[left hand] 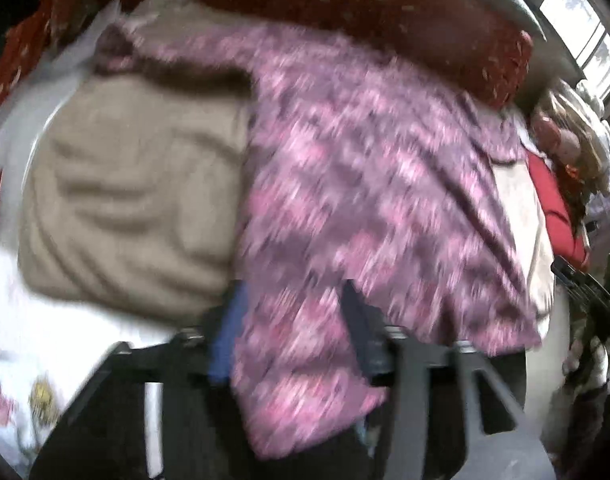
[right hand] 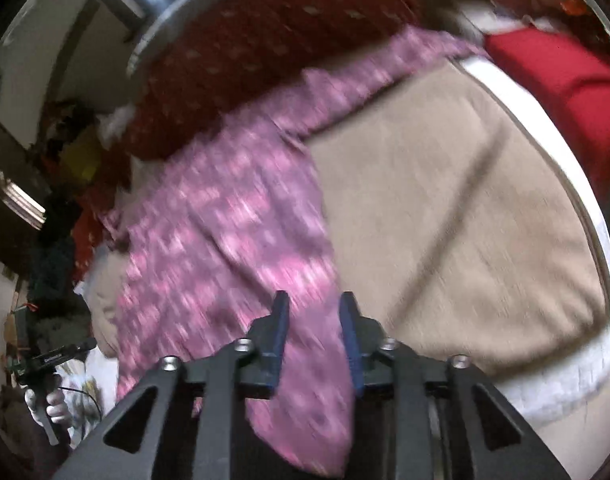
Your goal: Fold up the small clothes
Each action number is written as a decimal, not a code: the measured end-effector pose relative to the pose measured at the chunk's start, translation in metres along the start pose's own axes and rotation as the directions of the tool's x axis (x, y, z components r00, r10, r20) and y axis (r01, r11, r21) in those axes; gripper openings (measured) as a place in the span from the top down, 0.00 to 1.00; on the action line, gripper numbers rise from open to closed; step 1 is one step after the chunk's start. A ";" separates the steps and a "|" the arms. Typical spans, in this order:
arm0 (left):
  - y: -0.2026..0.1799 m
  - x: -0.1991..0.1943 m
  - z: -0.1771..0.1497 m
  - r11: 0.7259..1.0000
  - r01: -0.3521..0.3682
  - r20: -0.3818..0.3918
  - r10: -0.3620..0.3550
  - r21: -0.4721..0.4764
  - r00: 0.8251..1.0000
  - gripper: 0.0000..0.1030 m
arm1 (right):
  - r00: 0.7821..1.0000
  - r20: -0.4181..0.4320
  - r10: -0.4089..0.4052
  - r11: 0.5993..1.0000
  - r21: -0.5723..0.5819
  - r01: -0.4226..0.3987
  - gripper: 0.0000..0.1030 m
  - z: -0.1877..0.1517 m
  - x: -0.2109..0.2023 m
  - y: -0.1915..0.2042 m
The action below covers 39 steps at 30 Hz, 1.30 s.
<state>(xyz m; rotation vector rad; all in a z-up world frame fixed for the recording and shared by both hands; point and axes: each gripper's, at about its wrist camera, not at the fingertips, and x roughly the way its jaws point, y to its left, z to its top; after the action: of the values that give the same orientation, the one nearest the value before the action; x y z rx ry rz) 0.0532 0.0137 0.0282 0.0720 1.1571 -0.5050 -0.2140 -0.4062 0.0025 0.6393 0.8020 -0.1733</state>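
Left wrist view: pink-and-purple patterned garment (left hand: 365,184), motion-blurred, draped across a beige padded cushion (left hand: 129,200) and running down between the fingers of the left tool (left hand: 293,320). Fingers stand apart with the cloth passing between them; whether the pads press on it cannot be told through the blur. White floral-printed fabric (left hand: 21,360) at lower left. Dark red cushion with pale flecks (left hand: 385,4) along the top. Red cloth (left hand: 557,208) at the right edge, with a window (left hand: 577,28) above it.

Right wrist view: same garment (right hand: 225,220), lying diagonally from the dark red flecked cushion (right hand: 265,52) down to the right tool (right hand: 313,320). A strip of the cloth passes between the blue-padded fingers (right hand: 351,320) and hangs below them. Jaws part-way apart; grip on the cloth cannot be told. Beige cushion (right hand: 465,220) to the right of the garment, white-edged. Red cloth (right hand: 565,92) at upper right. Left tool's handle (right hand: 53,360) at lower left, held in a gloved hand (right hand: 51,404).
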 end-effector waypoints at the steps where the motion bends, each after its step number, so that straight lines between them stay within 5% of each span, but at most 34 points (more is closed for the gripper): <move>1: -0.007 0.011 0.007 1.000 -0.006 0.002 0.006 0.006 1.000 0.49 | 1.000 0.014 0.012 0.999 -0.030 -0.012 0.70 0.010 0.007 0.011; 6: -0.040 0.085 0.029 0.999 -0.048 -0.102 0.046 -0.017 0.994 0.49 | 1.000 -0.014 -0.013 0.996 -0.092 0.012 0.70 0.039 0.071 0.038; 10: -0.056 0.109 0.026 0.991 -0.131 -0.141 0.133 0.026 0.981 0.48 | 0.974 -0.178 -0.139 0.983 -0.141 0.115 0.75 0.027 0.132 0.026; 14: -0.062 0.096 0.036 0.996 -0.037 -0.167 0.050 0.079 0.985 0.48 | 0.992 -0.124 -0.004 0.999 -0.038 -0.001 0.73 0.051 0.104 0.005; 18: -0.071 0.092 0.062 0.997 -0.001 -0.144 0.012 0.073 0.990 0.47 | 0.999 0.025 -0.048 0.988 0.147 0.044 0.65 0.100 0.060 -0.068; 22: -0.091 0.113 0.093 0.997 0.055 -0.151 -0.046 0.058 0.988 0.47 | 0.978 0.135 -0.159 0.905 0.415 0.090 0.60 0.147 0.032 -0.167; 25: -0.105 0.128 0.112 0.995 0.083 -0.148 -0.074 0.057 0.986 0.47 | 0.967 0.194 -0.167 0.830 0.558 0.032 0.60 0.178 0.035 -0.220; 34: -0.155 0.159 0.152 0.984 0.143 -0.114 -0.130 0.106 0.985 0.47 | 0.947 0.299 -0.114 0.714 0.687 -0.131 0.53 0.257 0.121 -0.261; 36: -0.162 0.162 0.163 0.983 0.133 -0.085 -0.123 0.123 0.989 0.47 | 0.938 0.306 -0.163 0.730 0.677 -0.094 0.60 0.265 0.124 -0.258; 37: -0.163 0.163 0.170 0.984 0.126 -0.067 -0.119 0.123 0.991 0.47 | 0.937 0.299 -0.179 0.739 0.669 -0.072 0.90 0.269 0.123 -0.257; 39: -0.158 0.163 0.182 0.987 0.128 -0.041 -0.125 0.100 0.991 0.47 | 0.930 0.317 -0.184 0.754 0.653 -0.073 0.93 0.273 0.117 -0.258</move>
<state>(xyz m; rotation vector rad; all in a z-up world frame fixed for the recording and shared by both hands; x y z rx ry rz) 0.1925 -0.2393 -0.0097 0.0962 1.1738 -0.6776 -0.0630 -0.7635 -0.0595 1.2132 0.3757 -0.6371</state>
